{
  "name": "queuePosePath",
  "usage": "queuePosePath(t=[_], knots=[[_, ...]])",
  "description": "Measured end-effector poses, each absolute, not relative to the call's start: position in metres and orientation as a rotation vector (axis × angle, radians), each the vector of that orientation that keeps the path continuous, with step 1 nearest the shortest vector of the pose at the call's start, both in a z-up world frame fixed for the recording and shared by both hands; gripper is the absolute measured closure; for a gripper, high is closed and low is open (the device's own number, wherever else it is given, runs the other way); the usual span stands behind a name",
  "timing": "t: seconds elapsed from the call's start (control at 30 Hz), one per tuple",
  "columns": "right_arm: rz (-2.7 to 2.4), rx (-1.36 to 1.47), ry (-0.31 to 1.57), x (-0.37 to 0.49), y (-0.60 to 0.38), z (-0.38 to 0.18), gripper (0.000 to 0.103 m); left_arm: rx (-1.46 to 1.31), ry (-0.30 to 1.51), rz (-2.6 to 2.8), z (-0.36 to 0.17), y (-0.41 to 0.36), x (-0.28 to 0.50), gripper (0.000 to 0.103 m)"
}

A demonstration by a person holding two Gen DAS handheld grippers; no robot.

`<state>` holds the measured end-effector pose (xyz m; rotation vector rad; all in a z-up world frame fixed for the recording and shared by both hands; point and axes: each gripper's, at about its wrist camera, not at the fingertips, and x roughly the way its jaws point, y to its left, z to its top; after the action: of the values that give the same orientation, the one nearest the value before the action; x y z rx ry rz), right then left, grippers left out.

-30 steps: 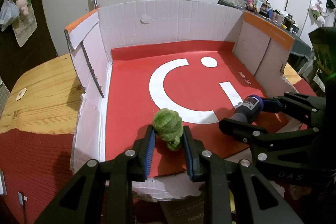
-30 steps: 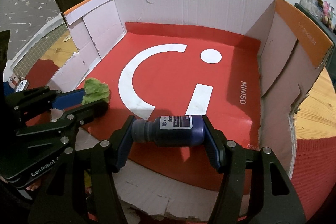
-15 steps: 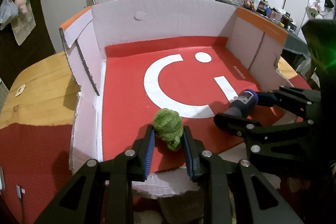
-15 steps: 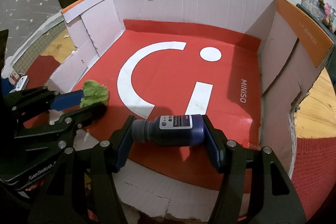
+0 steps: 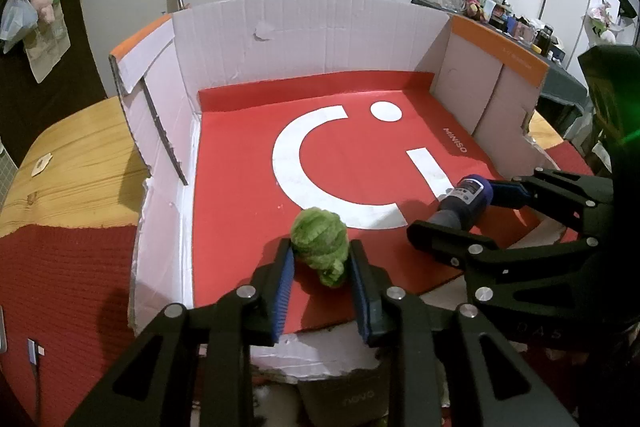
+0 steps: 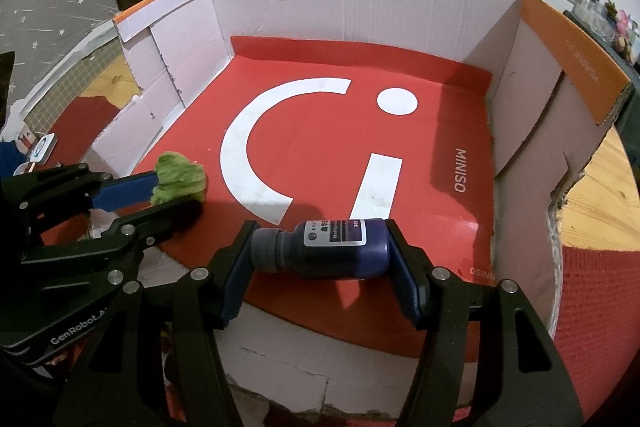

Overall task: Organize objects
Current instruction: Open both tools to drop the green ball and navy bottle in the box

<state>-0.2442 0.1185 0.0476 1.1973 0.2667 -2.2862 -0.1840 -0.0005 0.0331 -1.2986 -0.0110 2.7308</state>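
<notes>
Over the near edge of the box (image 5: 320, 27): plush ball (image 5: 320, 247) left, bottle (image 6: 328, 247) right.

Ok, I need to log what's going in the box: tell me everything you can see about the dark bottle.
The bottle is small, dark blue-purple, glossy like plastic or glass, with a dark screw cap and a white-edged label too small to read. It lies sideways, cap toward the left, clamped end to end by the right claw above the near edge of the box floor. Nothing else touches it.
</notes>
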Motion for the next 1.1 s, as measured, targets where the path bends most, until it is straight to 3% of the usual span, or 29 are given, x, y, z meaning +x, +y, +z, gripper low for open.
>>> queuePosePath(t=[0.43,1.1], knots=[[-2.288,1.188,0.256,-0.246,0.114,0.051,0.042,-1.279,-0.045,2.742,0.037,-0.002,-0.183,0.070],[-2.310,1.137,0.221,-0.230,0.117,0.063,0.034,-1.203,-0.034,2.816,0.056,-0.009,-0.164,0.044]])
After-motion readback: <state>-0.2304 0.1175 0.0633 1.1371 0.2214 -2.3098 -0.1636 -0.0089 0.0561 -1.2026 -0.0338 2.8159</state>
